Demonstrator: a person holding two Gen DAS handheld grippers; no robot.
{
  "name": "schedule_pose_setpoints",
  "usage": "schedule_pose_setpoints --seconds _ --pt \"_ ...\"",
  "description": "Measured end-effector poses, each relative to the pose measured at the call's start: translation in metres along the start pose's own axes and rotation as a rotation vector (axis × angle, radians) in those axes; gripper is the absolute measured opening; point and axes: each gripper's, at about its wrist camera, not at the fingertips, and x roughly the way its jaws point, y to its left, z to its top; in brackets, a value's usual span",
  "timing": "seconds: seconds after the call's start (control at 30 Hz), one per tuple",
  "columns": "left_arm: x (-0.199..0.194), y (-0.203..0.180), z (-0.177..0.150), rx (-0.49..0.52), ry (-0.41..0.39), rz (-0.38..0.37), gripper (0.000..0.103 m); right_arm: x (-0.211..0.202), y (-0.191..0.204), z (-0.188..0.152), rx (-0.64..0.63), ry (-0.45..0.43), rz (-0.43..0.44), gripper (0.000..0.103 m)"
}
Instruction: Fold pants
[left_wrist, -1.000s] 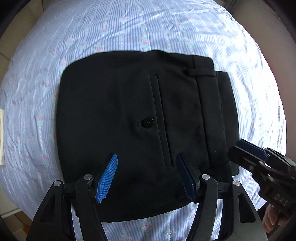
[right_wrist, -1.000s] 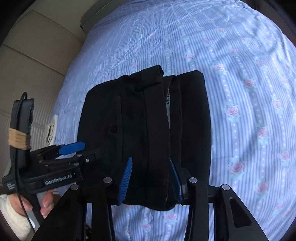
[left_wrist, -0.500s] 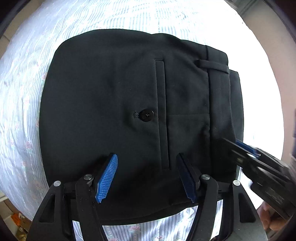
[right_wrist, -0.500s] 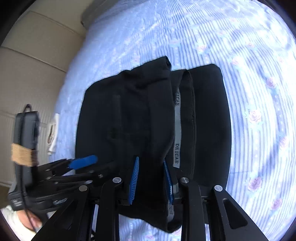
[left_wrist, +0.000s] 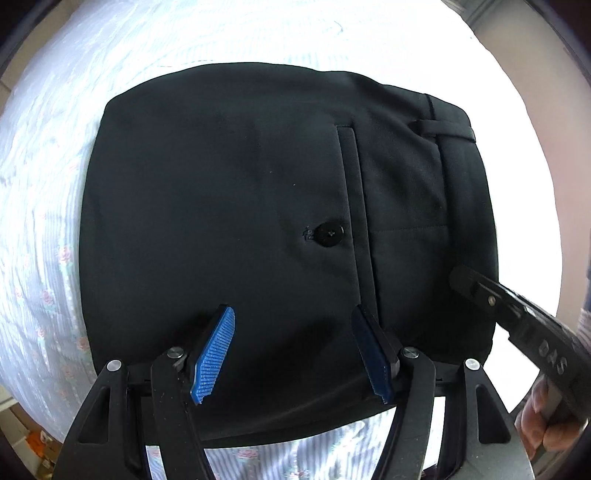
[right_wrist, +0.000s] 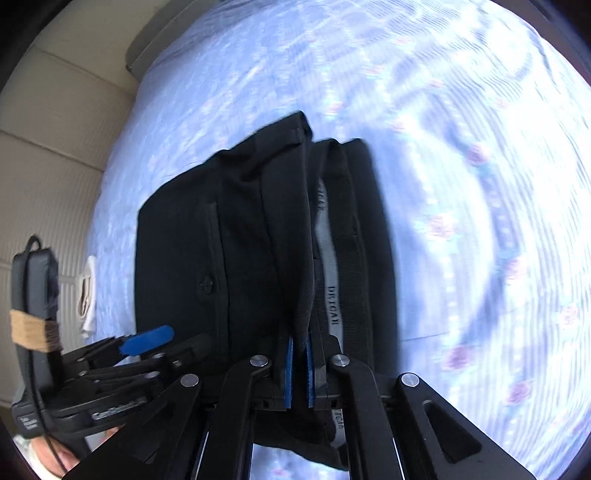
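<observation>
Left wrist view, L to R: striped floral bedsheet (left_wrist: 40, 236) covered the bed, washed out white toward the far side. Black pants (left_wrist: 236, 206) lay folded into a flat block in the middle of the sheet, back side up, w/ a welt pocket (left_wrist: 351, 221) running near-to-far and a black button (left_wrist: 330, 234) just left of it; belt loop (left_wrist: 443, 128) sat across the waistband at the far right corner. Left gripper (left_wrist: 295, 347) pointed down over the near edge of the pants, blue pads (left_wrist: 216, 350) standing wide apart w/ flat cloth under the gap; can't tell if the tips touched the fabric, nothing pinched. At the right edge the other tool's black body came in, fingers of the person's hand (left_wrist: 543, 424) wrapped round its handle. Right wrist view, L to R: beige wall panels on the left, a pale small object (right_wrist: 86, 295) on the sheet near the wall, the left tool's body w/ a tape-wrapped cable near left. Pants filled the centre, waistband edge facing the camera, grey inner band w/ lettering showing. Right gripper (right_wrist: 298, 373) had its blue pads drawn in close, clamped on the upper waistband layer, which rose up off the layers under it. Right of that, bare sheet, blurred.
</observation>
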Motion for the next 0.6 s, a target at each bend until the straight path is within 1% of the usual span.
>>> schedule_pose_setpoints --seconds 0.07,0.13,0.2,0.27,0.3,0.33,0.37,0.43,0.53,0.6 --pt "0.004 0.000 -0.001 0.012 0.004 0.007 0.065 0.002 -0.013 0.002 0.030 0.021 0.010 0.005" --pt "0.006 0.001 -0.002 0.020 0.012 0.015 0.066 0.003 -0.020 0.002 0.047 0.015 0.019 0.007" --pt "0.009 -0.002 -0.003 0.022 0.018 0.023 0.067 0.005 -0.027 0.001 0.083 0.016 0.021 0.026" --pt "0.010 -0.001 -0.004 0.020 0.021 0.025 0.067 0.003 -0.023 -0.001 0.074 -0.004 -0.006 0.030" --pt "0.009 -0.002 -0.004 0.019 0.022 0.024 0.067 0.003 -0.021 -0.002 0.063 -0.009 -0.039 0.038" --pt "0.009 -0.002 -0.004 0.016 0.023 0.026 0.068 0.003 -0.020 -0.003 0.054 -0.009 -0.091 0.044" --pt "0.008 -0.002 -0.003 0.015 0.022 0.026 0.068 0.001 -0.020 -0.003 0.047 -0.016 -0.132 0.053" --pt "0.008 -0.004 0.001 0.017 0.017 0.024 0.068 -0.003 -0.023 -0.005 0.047 -0.023 -0.162 0.054" --pt "0.000 -0.007 -0.001 0.017 0.006 0.027 0.068 -0.008 -0.028 -0.010 0.055 -0.009 -0.197 0.054" --pt "-0.004 -0.009 0.001 0.021 -0.008 0.021 0.069 -0.025 -0.036 -0.011 0.057 -0.015 -0.225 0.054"
